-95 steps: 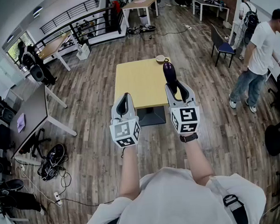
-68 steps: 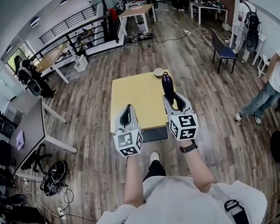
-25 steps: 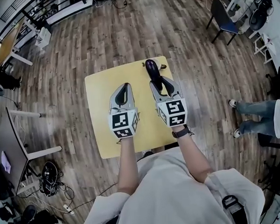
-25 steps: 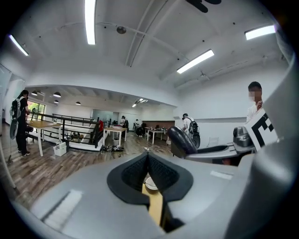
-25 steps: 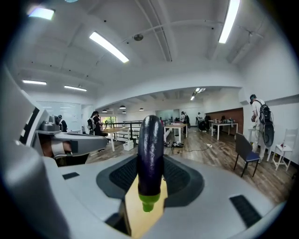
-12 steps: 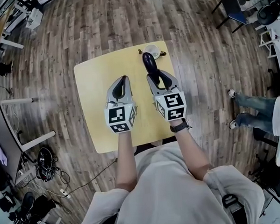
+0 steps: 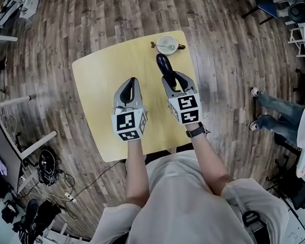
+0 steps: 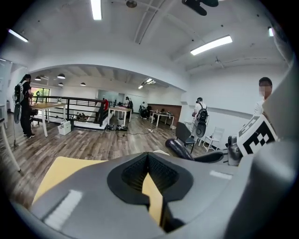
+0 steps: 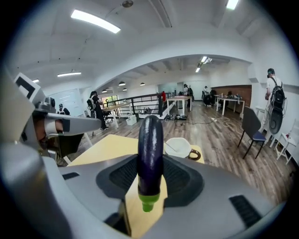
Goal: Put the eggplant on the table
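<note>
One eggplant [image 9: 150, 144] sits clamped near its stem in our right gripper [image 7: 173, 83] jaws, long axis pointing forward over the desk [image 7: 99, 76] toward the cup [image 7: 167, 43]; left gripper [image 7: 130, 89] jaws together, empty, alongside.

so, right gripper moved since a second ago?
Yes: the right gripper, shut on the eggplant, sank toward the table; eggplant tip now short of the cup.

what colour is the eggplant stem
The eggplant stem is bright green; the right gripper view shows it best.
</note>
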`<state>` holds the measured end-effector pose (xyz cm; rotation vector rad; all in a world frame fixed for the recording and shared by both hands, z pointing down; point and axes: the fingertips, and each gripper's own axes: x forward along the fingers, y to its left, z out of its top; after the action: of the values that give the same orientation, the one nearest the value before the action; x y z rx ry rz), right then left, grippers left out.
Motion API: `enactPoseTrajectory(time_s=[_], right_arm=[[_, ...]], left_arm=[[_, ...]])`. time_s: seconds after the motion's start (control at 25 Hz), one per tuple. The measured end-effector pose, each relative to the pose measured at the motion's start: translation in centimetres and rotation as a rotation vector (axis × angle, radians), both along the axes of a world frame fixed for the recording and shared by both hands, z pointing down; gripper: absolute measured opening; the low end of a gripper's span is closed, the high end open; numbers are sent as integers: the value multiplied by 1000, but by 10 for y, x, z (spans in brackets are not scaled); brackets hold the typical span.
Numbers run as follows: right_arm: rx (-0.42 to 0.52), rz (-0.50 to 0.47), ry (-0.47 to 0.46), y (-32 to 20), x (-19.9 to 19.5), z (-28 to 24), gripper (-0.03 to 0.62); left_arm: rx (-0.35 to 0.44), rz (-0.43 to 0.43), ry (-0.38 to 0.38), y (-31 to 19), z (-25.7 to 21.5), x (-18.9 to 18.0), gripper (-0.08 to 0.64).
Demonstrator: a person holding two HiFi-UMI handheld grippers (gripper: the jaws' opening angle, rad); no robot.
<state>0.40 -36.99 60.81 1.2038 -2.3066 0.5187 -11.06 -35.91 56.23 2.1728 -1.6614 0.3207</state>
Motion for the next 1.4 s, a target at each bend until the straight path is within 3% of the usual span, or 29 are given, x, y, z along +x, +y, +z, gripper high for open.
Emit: enactPoseTrajectory(time_s=[0.2, 0.56, 1.12, 1.4], right_arm=[[-103, 18, -10, -1, 3, 44, 158], [-193, 10, 49, -9, -1, 100, 164], [-319, -9, 125, 0, -5, 147, 169], [-328, 0, 93, 3, -4, 151, 202]], left_arm=[[-30, 11, -1, -6, 20, -1, 9], [-72, 26, 3, -18, 51, -1, 9], [-117, 33, 34, -19, 80, 9, 9], [-118, 14, 41, -13, 80, 8, 9]])
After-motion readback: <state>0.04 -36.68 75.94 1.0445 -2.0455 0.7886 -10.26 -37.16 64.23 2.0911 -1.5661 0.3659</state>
